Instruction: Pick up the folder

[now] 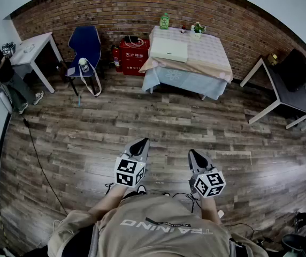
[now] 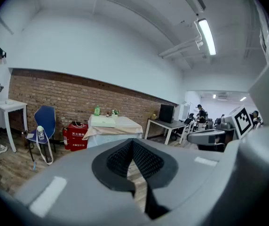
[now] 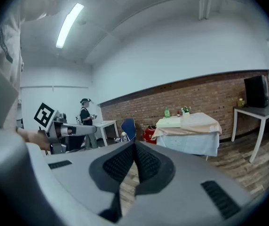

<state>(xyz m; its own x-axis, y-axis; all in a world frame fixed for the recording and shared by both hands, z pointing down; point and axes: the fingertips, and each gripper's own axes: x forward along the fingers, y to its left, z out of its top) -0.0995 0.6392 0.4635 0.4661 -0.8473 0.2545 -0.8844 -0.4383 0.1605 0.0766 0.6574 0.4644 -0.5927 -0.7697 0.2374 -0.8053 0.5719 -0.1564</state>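
- Above the wood-plank floor (image 1: 89, 138), close to the person's torso, the left tool (image 1: 140, 145) and the right tool (image 1: 195, 156) are held side by side, well apart from the desk (image 1: 212, 52).
- Left tool: jaws pressed together, gripping nothing.
- Right tool: jaws likewise pressed together, touching nothing.
- Across the room, the pale folder (image 1: 169, 50) lies flat on the cloth-covered desk by the brick wall (image 1: 89, 9), with a green bottle (image 1: 165, 20) standing near it.
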